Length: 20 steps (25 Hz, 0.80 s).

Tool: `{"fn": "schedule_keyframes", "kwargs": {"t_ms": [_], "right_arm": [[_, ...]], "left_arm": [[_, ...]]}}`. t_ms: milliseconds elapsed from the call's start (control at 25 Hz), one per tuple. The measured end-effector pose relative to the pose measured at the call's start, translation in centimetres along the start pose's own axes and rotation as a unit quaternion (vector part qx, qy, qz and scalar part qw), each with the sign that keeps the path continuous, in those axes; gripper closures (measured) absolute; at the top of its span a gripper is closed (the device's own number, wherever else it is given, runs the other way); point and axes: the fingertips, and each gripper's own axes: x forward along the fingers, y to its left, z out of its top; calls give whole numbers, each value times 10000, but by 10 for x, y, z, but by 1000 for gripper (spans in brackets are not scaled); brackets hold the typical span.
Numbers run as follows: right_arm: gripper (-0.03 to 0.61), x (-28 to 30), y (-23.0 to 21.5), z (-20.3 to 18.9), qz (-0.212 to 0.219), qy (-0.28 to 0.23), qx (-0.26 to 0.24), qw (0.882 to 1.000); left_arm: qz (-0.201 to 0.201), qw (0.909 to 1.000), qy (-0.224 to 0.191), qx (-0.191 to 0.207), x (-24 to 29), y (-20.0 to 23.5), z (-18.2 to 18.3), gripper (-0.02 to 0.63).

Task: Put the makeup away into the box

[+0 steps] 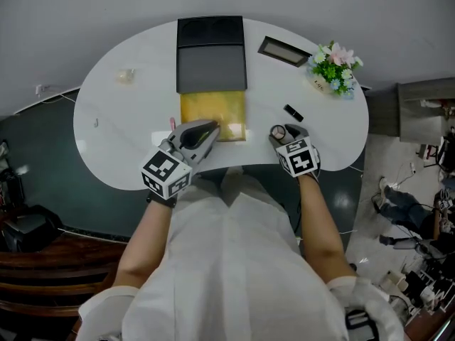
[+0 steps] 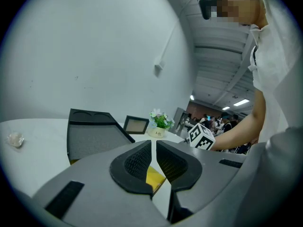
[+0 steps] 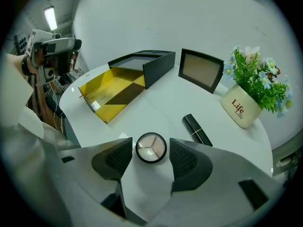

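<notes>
Compact [image 3: 151,148] sits between wide-open right tongs [image 3: 150,143], ungripped; left tongs [image 2: 154,148] clenched, empty.

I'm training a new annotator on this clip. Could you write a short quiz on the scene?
1. What lies between the open jaws of the right gripper?
2. True or false: the box is closed.
3. The lipstick lies: A) in the box; B) on the table; C) on a chair.
Key: 1. The round compact, not touched by the pads. 2. False: it is open. 3. B.
</notes>
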Motion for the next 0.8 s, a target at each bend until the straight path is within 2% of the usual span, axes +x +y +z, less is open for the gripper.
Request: {"fn": "schedule_keyframes", "kwargs": {"t_ms": [240, 800], "right_arm": [[354, 9, -1, -10, -27, 342, -80, 9994], [368, 10, -1, -10, -61, 581, -195, 9981]], "left_arm": [[45, 10000, -30, -40, -6, 4, 0, 589], [299, 9993, -161, -122, -37, 20, -3, 589]]}}
